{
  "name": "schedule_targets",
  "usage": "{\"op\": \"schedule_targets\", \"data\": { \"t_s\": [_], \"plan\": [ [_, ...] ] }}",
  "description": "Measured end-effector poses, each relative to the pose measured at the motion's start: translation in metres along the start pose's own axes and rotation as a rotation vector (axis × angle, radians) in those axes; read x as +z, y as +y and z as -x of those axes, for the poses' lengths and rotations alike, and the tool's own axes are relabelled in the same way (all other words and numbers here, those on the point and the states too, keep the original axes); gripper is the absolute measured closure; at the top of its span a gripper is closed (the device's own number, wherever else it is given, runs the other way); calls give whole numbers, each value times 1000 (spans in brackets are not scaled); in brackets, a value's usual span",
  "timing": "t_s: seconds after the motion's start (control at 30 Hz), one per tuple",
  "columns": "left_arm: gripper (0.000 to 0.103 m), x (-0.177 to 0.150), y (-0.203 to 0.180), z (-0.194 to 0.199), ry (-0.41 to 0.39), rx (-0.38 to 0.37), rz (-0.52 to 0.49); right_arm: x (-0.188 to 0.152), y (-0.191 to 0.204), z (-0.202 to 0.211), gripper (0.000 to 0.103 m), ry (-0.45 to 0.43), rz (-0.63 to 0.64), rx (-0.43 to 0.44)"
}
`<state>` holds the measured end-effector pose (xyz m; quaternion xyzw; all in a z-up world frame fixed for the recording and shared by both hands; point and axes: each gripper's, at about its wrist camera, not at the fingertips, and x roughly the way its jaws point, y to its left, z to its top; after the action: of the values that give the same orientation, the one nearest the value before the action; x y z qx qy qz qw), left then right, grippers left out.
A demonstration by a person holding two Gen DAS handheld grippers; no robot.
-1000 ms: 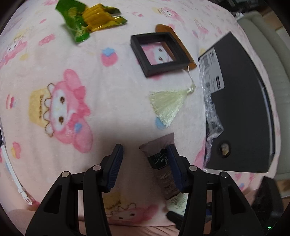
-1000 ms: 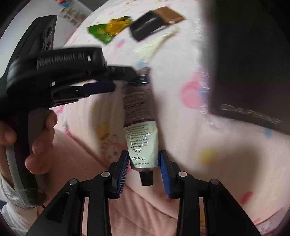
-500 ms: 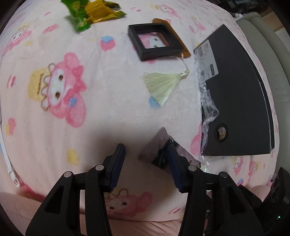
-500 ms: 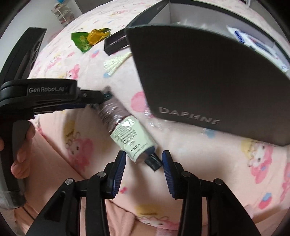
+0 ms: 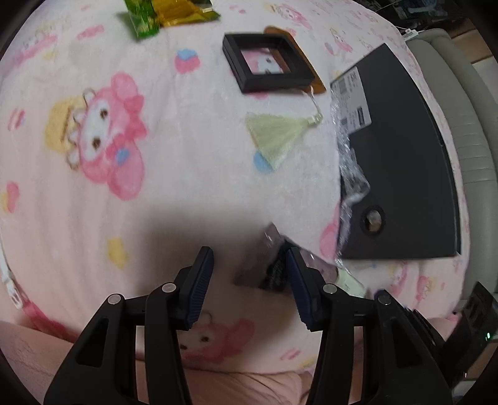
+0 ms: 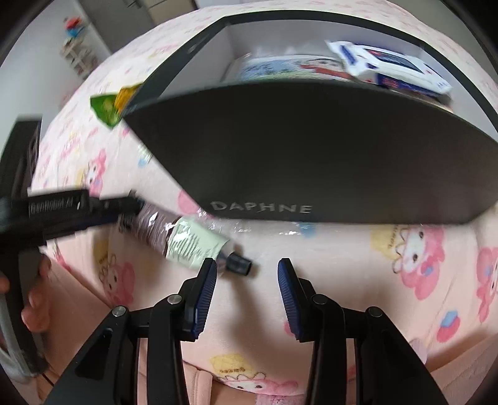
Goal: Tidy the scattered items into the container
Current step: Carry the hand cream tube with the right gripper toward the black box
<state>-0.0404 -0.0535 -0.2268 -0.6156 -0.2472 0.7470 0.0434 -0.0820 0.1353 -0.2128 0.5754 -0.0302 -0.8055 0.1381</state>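
Observation:
A brown and pale green cream tube with a black cap lies on the pink blanket just in front of the black box. My right gripper is open and empty, its left finger beside the tube's cap. My left gripper is open; the tube's crimped end lies by its right finger. It shows from the side in the right wrist view. A black frame, a pale tassel and green and yellow snack packets lie further off.
The black box holds tissue packs and a printed item. Crinkled clear plastic hangs at the box's side. A brown comb lies under the frame. A grey sofa is at the right.
My right gripper has let go of the tube and opened wider; the tube now lies flat on the blanket. The view has swung toward the box's open top. My left gripper has drawn back slightly.

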Motion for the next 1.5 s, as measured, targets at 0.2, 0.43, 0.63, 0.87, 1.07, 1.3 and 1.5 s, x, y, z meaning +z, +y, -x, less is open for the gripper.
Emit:
{"op": "schedule_targets", "data": {
  "t_s": [0.2,0.43,0.63,0.87,1.07,1.3,1.5],
  "plan": [
    [51,-18,3,2,22,-27,-17,-21,-20,8,66,18,-72,108],
    [46,-39,6,5,49,-59,-36,3,-20,-27,66,93,-81,133],
    [46,-56,9,17,10,-92,-61,11,-20,-16,66,12,-107,118],
    [46,-67,25,14,40,-50,-35,18,-14,-32,66,39,-154,147],
    [46,-79,35,21,28,-58,-44,21,-2,-47,66,67,-175,164],
    [46,-93,50,28,25,-57,-37,24,8,-56,66,66,-209,179],
    [46,-90,84,50,-95,-97,84,30,27,-62,64,43,-173,211]
  ]
}}
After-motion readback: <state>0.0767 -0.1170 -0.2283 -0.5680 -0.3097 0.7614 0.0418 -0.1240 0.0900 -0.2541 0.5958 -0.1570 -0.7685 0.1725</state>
